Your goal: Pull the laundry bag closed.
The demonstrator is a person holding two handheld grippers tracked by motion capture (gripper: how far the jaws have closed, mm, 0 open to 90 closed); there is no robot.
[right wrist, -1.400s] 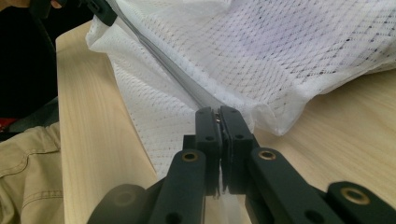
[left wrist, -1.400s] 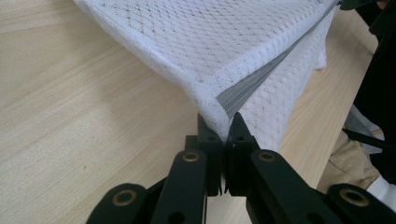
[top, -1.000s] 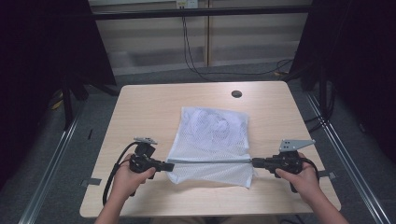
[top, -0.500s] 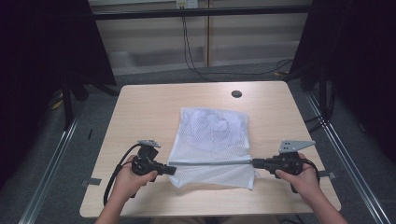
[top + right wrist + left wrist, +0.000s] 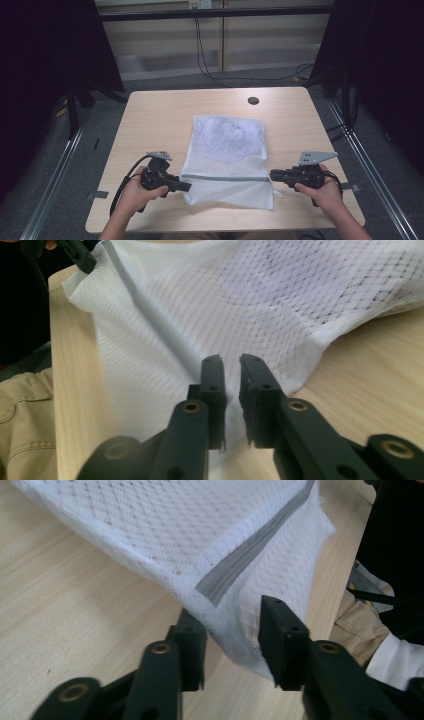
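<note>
On the left, my left gripper [image 5: 186,187] is at the left end of the grey zipper band [image 5: 225,178] of the white mesh laundry bag [image 5: 227,160], and its jaws have just been opening: in the left gripper view they stand apart, with the corner of the bag [image 5: 235,630] between them but the pads no longer pressing on it. The bag itself lies flat in the middle of the desk [image 5: 160,115], nearer to my side, with some white cloth [image 5: 227,135] visible through the mesh in its far half. The zipper band runs straight across the bag from one gripper to the other, and a small pull tab [image 5: 278,193] lies near its right end. On the right, my right gripper [image 5: 272,175] is at the right edge of the bag; its jaws have also just been opening, but only a little, and in the right gripper view I see a narrow gap between them with the mesh edge [image 5: 227,390] in it. I cannot say with certainty that the pads are free of the fabric, but they look slightly apart. I judge that the step in hand is letting go of the bag after it was stretched flat. The next move, I think, calls for opening the right gripper more and drawing both hands back level without dragging the mesh.
</note>
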